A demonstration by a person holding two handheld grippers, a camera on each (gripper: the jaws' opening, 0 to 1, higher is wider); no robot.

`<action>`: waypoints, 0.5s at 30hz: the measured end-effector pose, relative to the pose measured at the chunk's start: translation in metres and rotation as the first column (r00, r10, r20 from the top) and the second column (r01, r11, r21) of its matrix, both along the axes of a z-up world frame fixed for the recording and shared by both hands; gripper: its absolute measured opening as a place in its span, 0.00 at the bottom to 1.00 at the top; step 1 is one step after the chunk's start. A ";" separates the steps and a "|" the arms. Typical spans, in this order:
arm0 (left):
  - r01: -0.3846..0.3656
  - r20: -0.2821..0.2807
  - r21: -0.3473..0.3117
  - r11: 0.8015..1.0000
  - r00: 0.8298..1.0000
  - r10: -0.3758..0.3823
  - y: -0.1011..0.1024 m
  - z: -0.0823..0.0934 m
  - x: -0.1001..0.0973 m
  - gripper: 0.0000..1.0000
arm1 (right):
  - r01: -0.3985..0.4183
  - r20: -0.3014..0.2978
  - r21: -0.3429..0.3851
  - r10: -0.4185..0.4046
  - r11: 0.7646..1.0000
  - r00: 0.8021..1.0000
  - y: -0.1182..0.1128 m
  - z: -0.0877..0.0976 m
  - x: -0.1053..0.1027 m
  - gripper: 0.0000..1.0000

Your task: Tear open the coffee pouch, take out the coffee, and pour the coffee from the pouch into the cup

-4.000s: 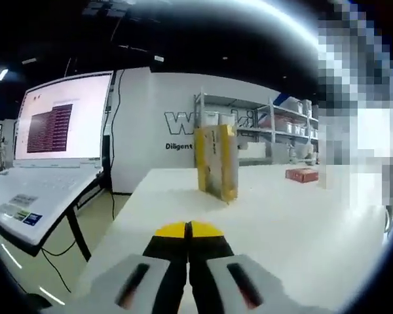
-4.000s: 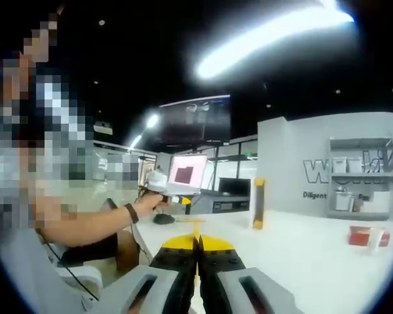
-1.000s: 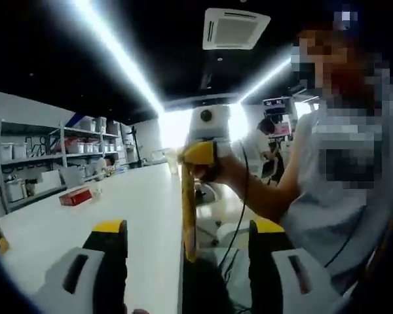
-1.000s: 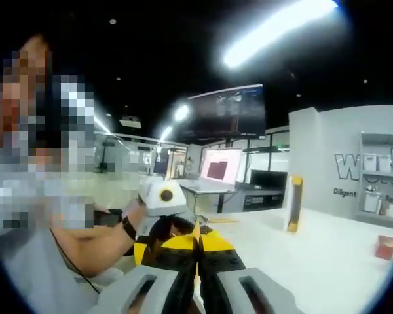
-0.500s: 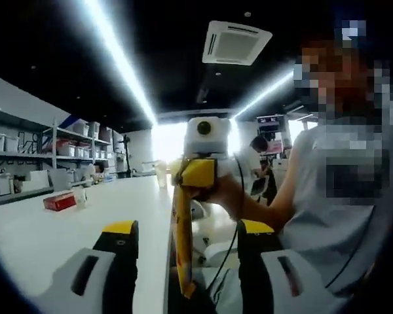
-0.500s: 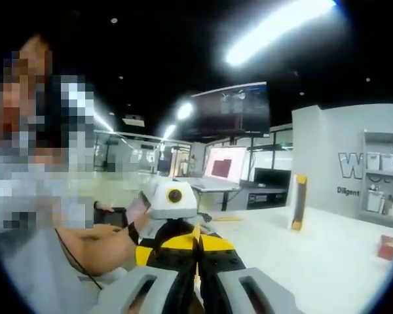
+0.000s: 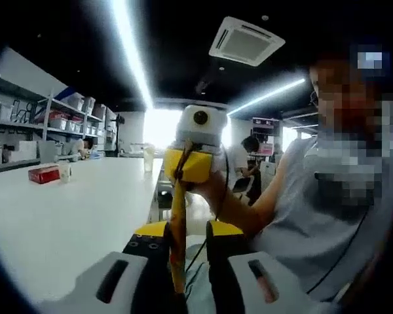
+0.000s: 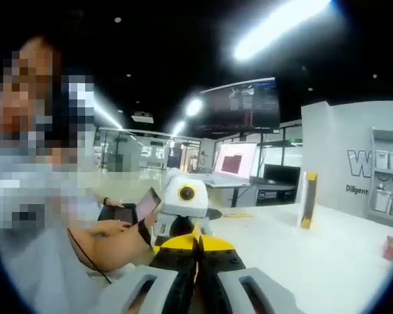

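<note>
Yellow foil, thin and seen edge-on, hangs between the two grippers: the narrow yellow coffee pouch (image 7: 177, 242) is held up in the air in front of the person, near the edge of the long white table (image 7: 46, 222). In the left gripper view the right gripper (image 7: 185, 167), yellow-tipped, is clenched on the pouch's top, while the left gripper (image 7: 179, 230) has its black-and-yellow jaws drawn in close around the lower strip; whether they actually pinch it cannot be told. In the right gripper view the right gripper (image 8: 198, 243) shows its jaws pressed together, with the left gripper (image 8: 182, 226) just beyond.

Such a sachet is likely light, limp and a little slick, so it would twist rather than tear unless both holds sit close together at the top seam, one on each side of the tear line. Its contents would spill easily once it is open.

Half a second ago the left gripper's jaws stood clearly wider, well apart from the pouch; they have since closed in. Four seconds ago both grippers were shut and pointed across the table, where a tall yellow box (image 8: 308, 199) stands.
</note>
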State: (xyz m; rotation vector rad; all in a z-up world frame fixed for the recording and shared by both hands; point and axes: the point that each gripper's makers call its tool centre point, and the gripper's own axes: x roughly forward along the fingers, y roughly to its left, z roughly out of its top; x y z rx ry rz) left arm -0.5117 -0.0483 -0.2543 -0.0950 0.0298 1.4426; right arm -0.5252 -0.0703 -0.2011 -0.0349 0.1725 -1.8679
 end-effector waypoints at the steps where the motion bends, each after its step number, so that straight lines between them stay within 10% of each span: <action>1: -0.007 0.008 -0.002 1.000 1.000 0.007 0.000 0.000 -0.002 0.20 | -0.006 0.001 0.000 0.006 1.000 1.000 -0.001 0.000 0.000 0.01; 15: -0.007 0.019 0.008 1.000 1.000 0.007 0.000 0.003 0.001 0.12 | -0.027 0.005 0.003 0.027 1.000 1.000 -0.002 0.000 0.005 0.01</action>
